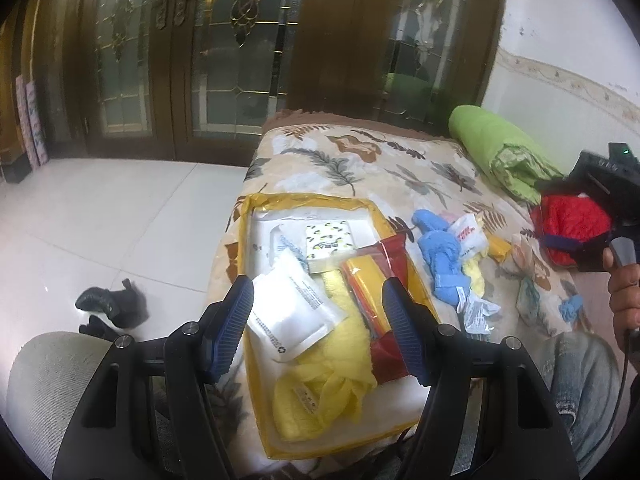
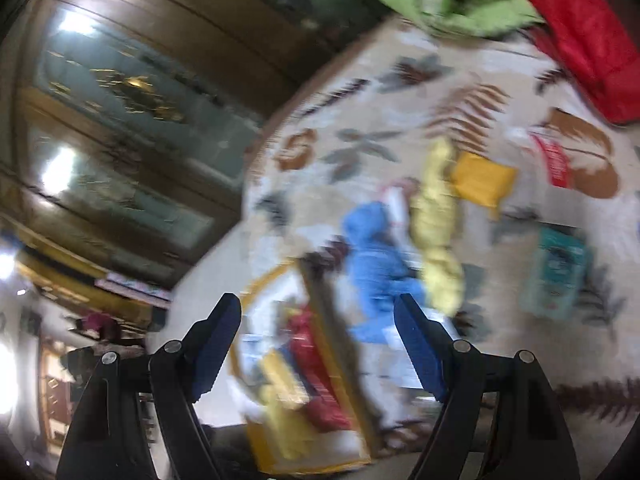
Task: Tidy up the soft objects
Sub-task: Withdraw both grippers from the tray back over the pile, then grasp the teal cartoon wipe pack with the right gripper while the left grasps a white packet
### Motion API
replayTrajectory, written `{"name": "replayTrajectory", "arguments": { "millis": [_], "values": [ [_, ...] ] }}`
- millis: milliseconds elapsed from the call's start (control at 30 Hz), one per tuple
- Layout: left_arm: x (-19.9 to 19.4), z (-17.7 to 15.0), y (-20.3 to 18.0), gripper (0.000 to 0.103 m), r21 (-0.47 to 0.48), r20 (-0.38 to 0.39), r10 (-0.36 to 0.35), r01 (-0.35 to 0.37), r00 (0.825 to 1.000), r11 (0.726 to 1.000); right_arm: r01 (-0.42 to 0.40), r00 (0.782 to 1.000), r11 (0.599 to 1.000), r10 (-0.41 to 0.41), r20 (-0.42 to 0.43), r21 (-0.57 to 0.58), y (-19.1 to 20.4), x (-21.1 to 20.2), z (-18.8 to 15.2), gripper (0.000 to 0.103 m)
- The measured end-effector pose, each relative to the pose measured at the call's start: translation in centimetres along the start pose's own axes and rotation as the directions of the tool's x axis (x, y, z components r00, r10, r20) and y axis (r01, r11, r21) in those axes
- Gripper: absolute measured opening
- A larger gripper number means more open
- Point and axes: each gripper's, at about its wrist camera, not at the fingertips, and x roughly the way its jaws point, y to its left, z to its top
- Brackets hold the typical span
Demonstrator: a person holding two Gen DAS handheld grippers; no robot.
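A yellow-edged clear storage bag [image 1: 256, 216] lies open on the leaf-print bed cover [image 1: 360, 160]. It holds a white packet [image 1: 288, 312], yellow cloth [image 1: 320, 384], a tissue pack [image 1: 330, 240] and a red-and-yellow packet [image 1: 380, 280]. My left gripper [image 1: 320, 312] is open and empty just above the bag. A blue soft garment [image 1: 440, 256] and a pale yellow cloth [image 1: 476, 276] lie right of the bag. My right gripper [image 2: 318, 320] is open and empty, above the bag's edge [image 2: 256, 284] and the blue garment [image 2: 372, 256]; this view is blurred.
A green rolled blanket [image 1: 492, 148] and a red padded item [image 1: 576, 220] lie at the bed's far right. A teal packet [image 2: 556, 272] and an orange pouch [image 2: 480, 178] lie on the cover. Black shoes [image 1: 112, 308] sit on the white tiled floor. Wooden glass doors stand behind.
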Motion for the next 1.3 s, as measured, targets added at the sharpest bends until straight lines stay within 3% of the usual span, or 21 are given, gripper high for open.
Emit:
{"name": "replayTrajectory", "arguments": {
  "millis": [200,433,667,867,1033,1067,1133,1167,1300],
  "values": [
    [0.1,-0.2,-1.2,0.067,0.051,0.008,0.006,-0.006,1.0,0.999,0.077,0.994,0.997,-0.076,-0.074,0.012,-3.0,0.8,0.1,0.079],
    [0.4,-0.4,-2.0,0.067,0.076,0.001,-0.013,0.013,1.0,0.997,0.098,0.992,0.995,-0.096,-0.086,0.019,-5.2,-0.1,0.3,0.079],
    [0.4,0.4,-2.9,0.067,0.047,-0.02,-0.13,0.131,0.991,0.99,0.099,0.993,0.995,-0.097,-0.073,0.021,-8.1,-2.4,0.3,0.079],
    [2.0,2.5,-5.0,0.067,0.016,-0.068,-0.237,0.239,0.969,0.971,0.092,0.995,0.99,-0.087,-0.052,0.102,-12.4,-3.2,0.4,0.079],
    [5.3,3.8,-8.2,0.067,0.004,-0.183,-0.337,0.343,0.924,0.939,0.088,0.993,0.982,-0.075,-0.087,0.168,-14.6,-1.5,0.6,0.079],
    [6.5,4.0,-9.2,0.067,0.008,-0.236,-0.347,0.359,0.908,0.933,0.09,0.992,0.981,-0.075,-0.097,0.171,-14.7,-1.1,0.7,0.079],
    [8.2,4.2,-10.6,0.067,0.03,-0.288,-0.347,0.371,0.893,0.928,0.106,0.989,0.979,-0.086,-0.122,0.176,-14.9,0.2,0.9,0.079],
    [8.7,4.2,-11.2,0.067,0.039,-0.307,-0.347,0.376,0.886,0.926,0.12,0.987,0.977,-0.098,-0.128,0.178,-15.0,0.6,1.0,0.079],
    [11.2,4.6,-13.8,0.067,0.052,-0.403,-0.388,0.445,0.829,0.894,0.223,0.971,0.951,-0.198,-0.133,0.214,-16.0,1.9,2.1,0.079]
  ]
}}
